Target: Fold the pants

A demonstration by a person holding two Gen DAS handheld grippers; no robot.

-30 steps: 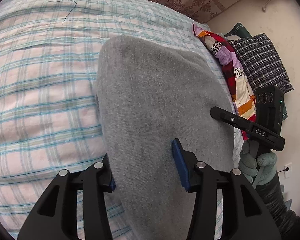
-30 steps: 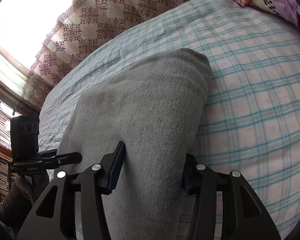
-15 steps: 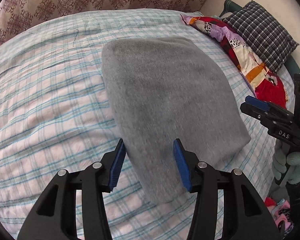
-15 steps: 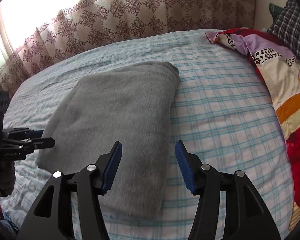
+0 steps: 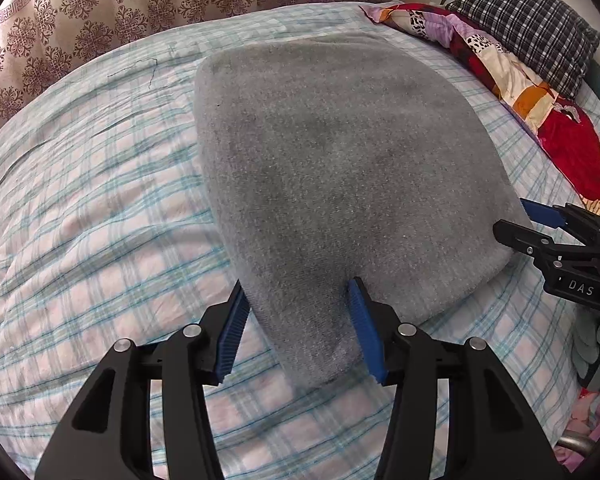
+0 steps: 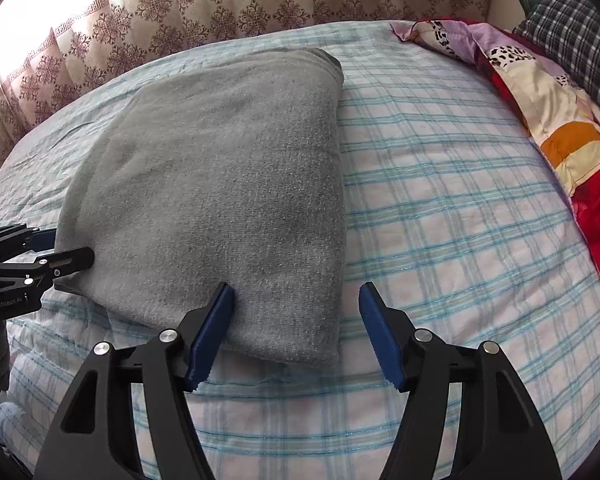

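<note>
The grey pants (image 5: 340, 168) lie folded into a thick, flat bundle on the checked bedsheet (image 5: 80, 220). My left gripper (image 5: 296, 284) hovers over the bundle's near corner. Its jaws are opening, with the corner showing between the blue pads (image 5: 232, 332), which do not press on it. My right gripper (image 6: 296, 286) is at the other near corner of the pants (image 6: 220, 180). Its jaws are also opening, and the cloth edge lies loose below them. Each view shows the other gripper at the side, the right gripper (image 5: 512, 216) and the left gripper (image 6: 70, 246).
A colourful patchwork quilt (image 5: 520, 80) and a dark checked pillow (image 5: 532, 16) lie along the bed's right side. A patterned curtain (image 6: 220, 8) hangs behind the bed. A gloved hand (image 5: 596, 344) holds the right gripper's handle.
Both grippers have let go of the grey pants and drawn back toward the near edge. The bundle, which was draped between the jaws, now lies flat. Both pairs of jaws stand wider.
</note>
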